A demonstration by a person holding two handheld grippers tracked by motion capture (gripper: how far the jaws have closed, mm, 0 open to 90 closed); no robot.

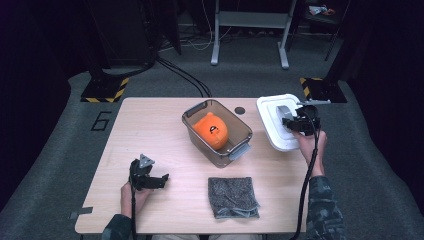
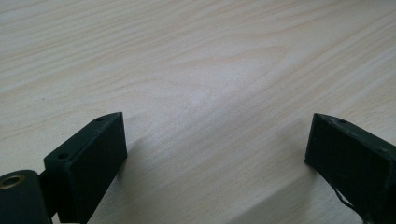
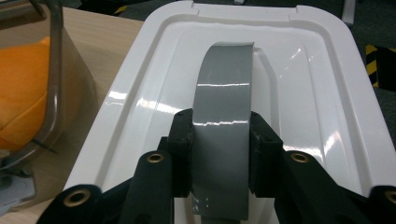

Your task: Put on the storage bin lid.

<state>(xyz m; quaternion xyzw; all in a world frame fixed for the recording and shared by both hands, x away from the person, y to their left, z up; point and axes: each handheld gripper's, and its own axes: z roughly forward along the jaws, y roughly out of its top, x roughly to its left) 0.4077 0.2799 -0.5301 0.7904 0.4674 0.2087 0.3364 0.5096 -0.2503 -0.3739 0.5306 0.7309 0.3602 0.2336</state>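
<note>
Left gripper (image 1: 150,176) sits at 7 o'clock on the table (image 1: 150,130). Jaws wide apart, nothing between them; its own view has bare wood (image 2: 201,70) between the two tips. Idle, well away from the work.

Cloth (image 1: 233,197), grey and folded, at 6 o'clock near the front edge. Not in any path.

Bin (image 1: 217,132), clear grey with latch handles, at table centre, open top, long axis running 10 to 4 o'clock. Orange toy (image 1: 211,130) lies inside it.

Right gripper (image 1: 295,122) at 3 o'clock, jaws clamped on the grey handle (image 3: 224,121) of the lid (image 1: 278,121). In the right gripper view both pads press the handle's sides; the strap arches straight away from the jaws, so the grip is across its width, near its close end. Lid is white, hangs partly past the table's right edge and looks tipped, near side up.

Key relation: bin lies toward 9 o'clock from the held lid, just beside it, near corner of the bin almost at the lid's left rim (image 3: 126,93). Right hand is the near one. Judgement: lid's long axis is skewed from the bin's, so it needs a twist as well as a shift left to seat.

Small dark disc (image 1: 240,110) on the table between bin and lid, toward 12; low, likely no obstacle. Bin's right latch (image 1: 240,150) sticks out toward the lid and could catch its rim.
</note>
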